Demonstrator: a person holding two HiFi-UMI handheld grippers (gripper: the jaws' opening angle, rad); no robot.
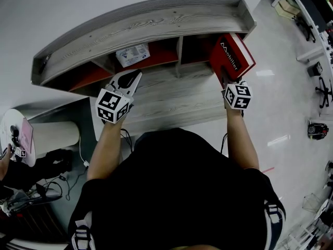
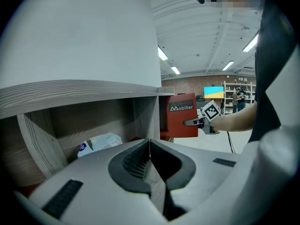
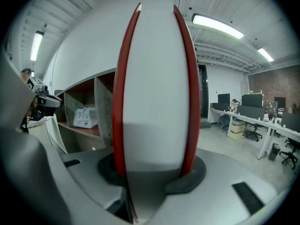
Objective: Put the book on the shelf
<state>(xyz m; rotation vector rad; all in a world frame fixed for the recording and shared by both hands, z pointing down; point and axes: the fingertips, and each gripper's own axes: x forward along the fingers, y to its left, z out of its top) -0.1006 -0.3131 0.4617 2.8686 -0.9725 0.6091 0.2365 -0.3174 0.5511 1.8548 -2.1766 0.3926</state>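
Pinching the red book (image 3: pixel 152 93) across both covers, the right gripper (image 1: pixel 226 81) holds it upright, page edges toward the hand, at the mouth of the shelf's (image 1: pixel 145 22) right-hand compartment. The left gripper (image 2: pixel 149 149) is pressed together and empty, in front of the middle bay holding a white packet (image 1: pixel 133 54). Likely best: square the book to the divider, slide it straight in, and release only once its bottom edge rests on the board.

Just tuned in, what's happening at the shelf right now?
A person is working with a gripper in each hand. The right gripper has its jaws clamped on a red hardcover book, held upright at the mouth of the right-hand compartment of the grey wooden shelf. The book is not yet let go. The left gripper is empty, jaws together, in front of the middle compartment, where a white packet lies.
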